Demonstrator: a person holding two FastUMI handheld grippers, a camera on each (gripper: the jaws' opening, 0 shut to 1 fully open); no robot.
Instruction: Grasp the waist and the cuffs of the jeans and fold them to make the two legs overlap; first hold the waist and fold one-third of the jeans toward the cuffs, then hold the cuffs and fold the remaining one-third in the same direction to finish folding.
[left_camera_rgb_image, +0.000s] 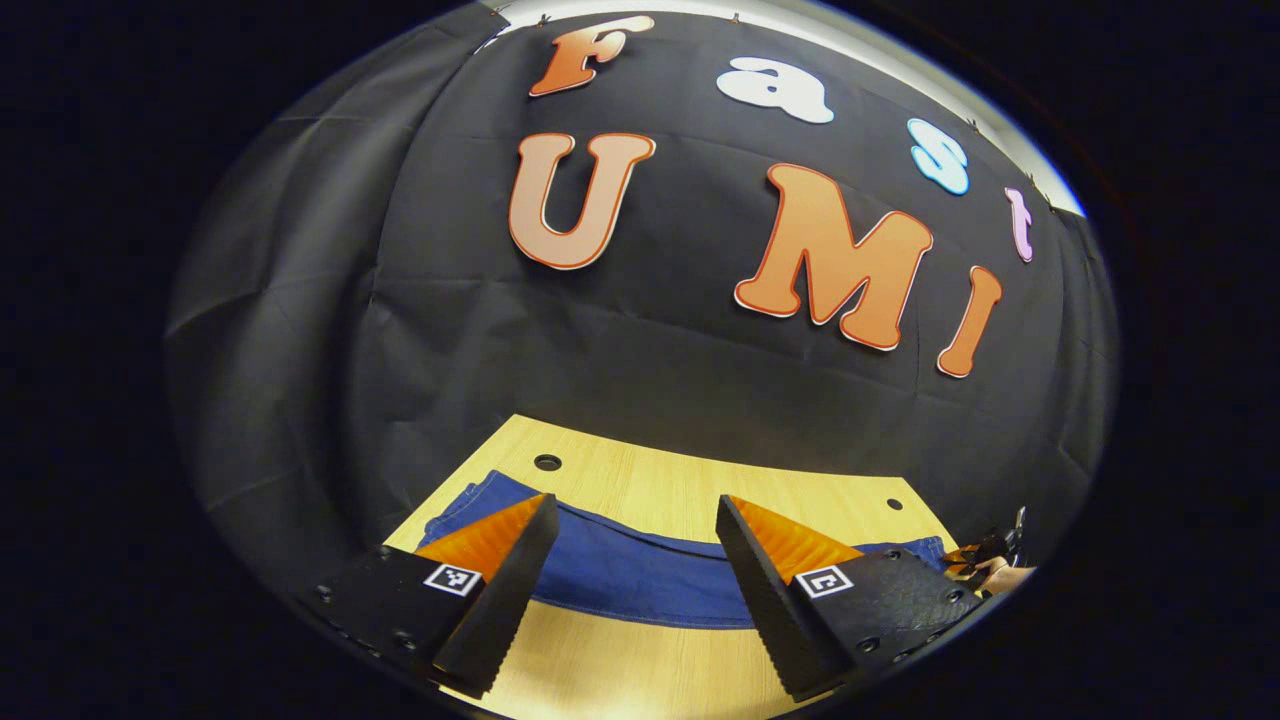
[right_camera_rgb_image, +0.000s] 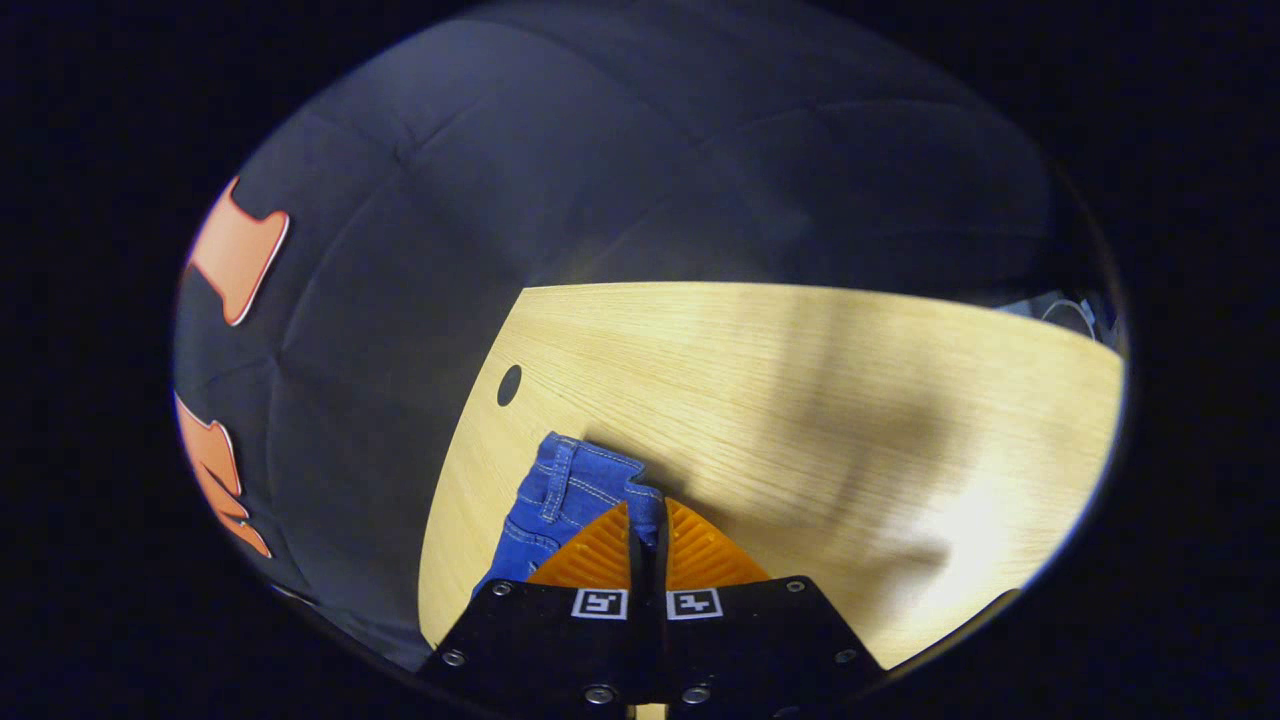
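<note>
The blue denim jeans (left_camera_rgb_image: 640, 575) lie flat across the wooden bench (left_camera_rgb_image: 660, 485). The left hand-held gripper (left_camera_rgb_image: 632, 570) hovers above them, fingers spread apart. The right hand-held gripper (right_camera_rgb_image: 647, 535) is clamped on the stitched waist (right_camera_rgb_image: 580, 480).

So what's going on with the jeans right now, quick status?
Left gripper open above the jeans. Right gripper shut on the waist. Table ahead, nothing blocking.

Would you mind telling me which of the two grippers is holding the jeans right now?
The right gripper: its fingers are closed on the jeans, while the left gripper is open above them.
</note>
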